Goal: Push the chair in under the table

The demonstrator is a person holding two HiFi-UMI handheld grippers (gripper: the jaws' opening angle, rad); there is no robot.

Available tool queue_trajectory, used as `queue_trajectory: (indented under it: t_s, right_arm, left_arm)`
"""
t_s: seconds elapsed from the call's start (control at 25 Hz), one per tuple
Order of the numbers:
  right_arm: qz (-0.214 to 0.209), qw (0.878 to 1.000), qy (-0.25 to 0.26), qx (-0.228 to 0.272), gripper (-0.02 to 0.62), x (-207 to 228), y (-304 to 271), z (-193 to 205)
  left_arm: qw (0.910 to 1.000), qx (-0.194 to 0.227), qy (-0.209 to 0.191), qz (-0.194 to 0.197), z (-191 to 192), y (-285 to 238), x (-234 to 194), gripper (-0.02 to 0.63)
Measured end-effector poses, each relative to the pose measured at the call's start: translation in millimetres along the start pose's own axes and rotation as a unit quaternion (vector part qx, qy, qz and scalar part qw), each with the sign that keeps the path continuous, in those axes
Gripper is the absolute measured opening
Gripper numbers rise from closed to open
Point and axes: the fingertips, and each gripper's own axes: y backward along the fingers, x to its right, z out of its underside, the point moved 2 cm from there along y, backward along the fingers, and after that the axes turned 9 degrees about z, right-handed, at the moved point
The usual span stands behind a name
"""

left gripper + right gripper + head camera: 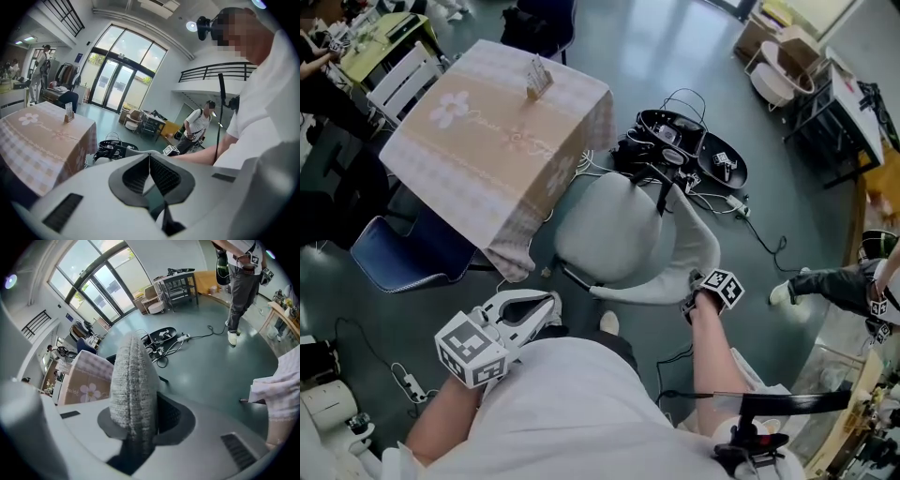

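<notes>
A grey upholstered chair stands beside the corner of a table covered in a pink and beige cloth. Its seat is outside the table edge. The chair's curved backrest faces me. My right gripper is shut on the backrest's top edge, and the right gripper view shows the grey fabric backrest pinched in the right gripper. My left gripper hovers by my body, left of the chair. Its pads meet in the left gripper with nothing between them. The table lies ahead of it to the left.
A card holder stands on the table. A blue chair sits at the table's left side, a white chair behind it. Black bags and cables lie on the floor beyond the grey chair. A person stands to the right.
</notes>
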Motion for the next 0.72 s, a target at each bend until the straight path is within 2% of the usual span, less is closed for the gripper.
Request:
queue_trajectory:
  t_s: [0.32, 0.72]
  right_arm:
    - [-0.01, 1.0, 0.006, -0.002, 0.101, -59.9, -16.7, 7.8]
    - [-0.019, 0.999, 0.044, -0.002, 0.103, -141.1, -31.7, 18.5]
  left_arm:
    - [0.9999, 0.004, 0.008, -0.008, 8.4, 40.2, -35.8, 0.014]
    - [0.9997, -0.001, 0.017, -0.014, 14.4, 85.7, -73.0, 0.014]
